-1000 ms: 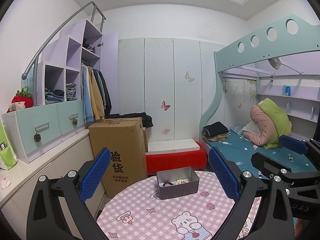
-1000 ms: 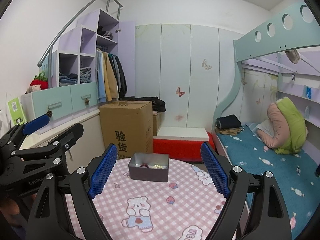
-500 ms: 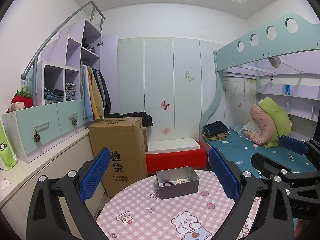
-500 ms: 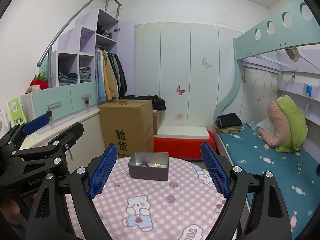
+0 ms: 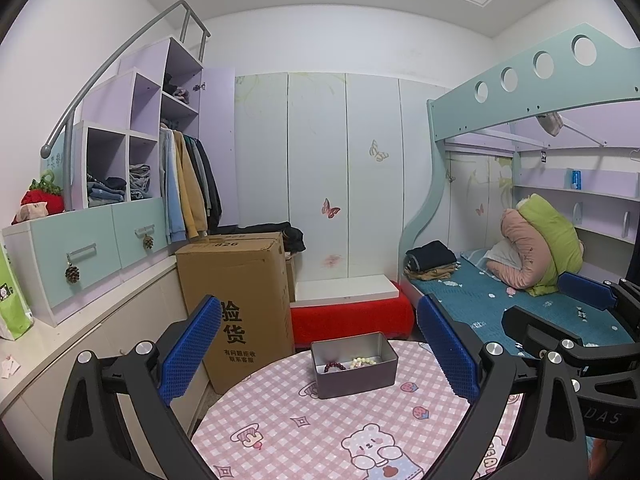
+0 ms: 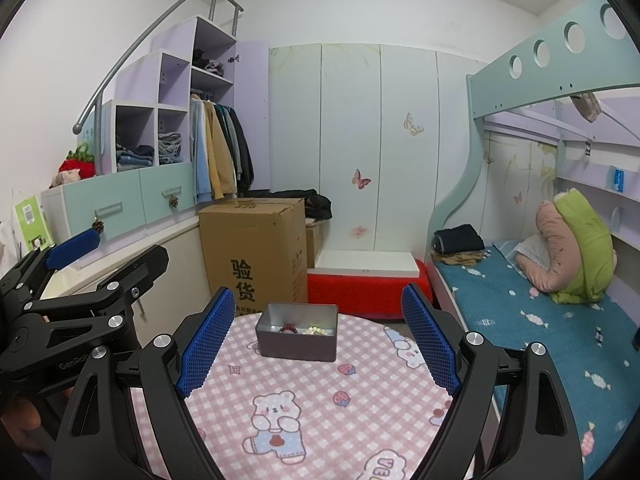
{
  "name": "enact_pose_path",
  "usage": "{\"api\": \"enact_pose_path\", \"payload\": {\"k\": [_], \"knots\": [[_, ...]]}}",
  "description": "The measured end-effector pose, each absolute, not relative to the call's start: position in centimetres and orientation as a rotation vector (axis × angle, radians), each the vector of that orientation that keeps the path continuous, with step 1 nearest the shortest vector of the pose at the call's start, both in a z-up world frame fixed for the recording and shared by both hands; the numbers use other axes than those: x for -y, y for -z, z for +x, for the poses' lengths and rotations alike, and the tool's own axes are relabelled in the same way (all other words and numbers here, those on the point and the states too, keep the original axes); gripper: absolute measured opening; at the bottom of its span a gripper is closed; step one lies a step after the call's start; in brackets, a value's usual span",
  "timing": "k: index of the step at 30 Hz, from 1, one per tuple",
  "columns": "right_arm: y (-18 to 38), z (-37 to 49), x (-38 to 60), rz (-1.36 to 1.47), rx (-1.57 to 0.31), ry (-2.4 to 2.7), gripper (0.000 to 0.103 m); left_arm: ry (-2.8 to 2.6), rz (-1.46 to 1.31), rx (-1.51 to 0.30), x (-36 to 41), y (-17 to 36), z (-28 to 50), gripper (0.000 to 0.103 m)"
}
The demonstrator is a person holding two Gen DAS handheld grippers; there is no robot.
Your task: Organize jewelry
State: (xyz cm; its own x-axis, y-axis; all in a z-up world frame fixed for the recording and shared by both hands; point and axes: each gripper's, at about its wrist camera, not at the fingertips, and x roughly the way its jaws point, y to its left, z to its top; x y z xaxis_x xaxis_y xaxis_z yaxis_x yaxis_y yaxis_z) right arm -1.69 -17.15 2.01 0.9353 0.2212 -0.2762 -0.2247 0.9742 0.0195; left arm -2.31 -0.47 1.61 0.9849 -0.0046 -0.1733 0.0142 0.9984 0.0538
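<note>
Near the frame's centre, on my pink checked round desk [image 5: 320,420], the grey metal tin [image 5: 354,364] holds beaded bracelets [image 5: 335,367]. Left gripper [image 5: 320,354] and right gripper [image 6: 316,338] gape empty; next I'd reach in.

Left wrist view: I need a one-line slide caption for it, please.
Open left claw hovers before a gray tin holding a dark red bead bracelet and a pale one on the pink checked table.
</note>
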Motion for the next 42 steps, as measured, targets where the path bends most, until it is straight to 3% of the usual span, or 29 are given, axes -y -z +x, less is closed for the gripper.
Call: {"api": "enact_pose_path", "payload": {"k": [42], "knots": [[-0.8,-0.6,16.8,-0.007,-0.296,-0.228,0.083,0.014,0.054,-0.185,0.9,-1.2,-1.2,0.095]]}}
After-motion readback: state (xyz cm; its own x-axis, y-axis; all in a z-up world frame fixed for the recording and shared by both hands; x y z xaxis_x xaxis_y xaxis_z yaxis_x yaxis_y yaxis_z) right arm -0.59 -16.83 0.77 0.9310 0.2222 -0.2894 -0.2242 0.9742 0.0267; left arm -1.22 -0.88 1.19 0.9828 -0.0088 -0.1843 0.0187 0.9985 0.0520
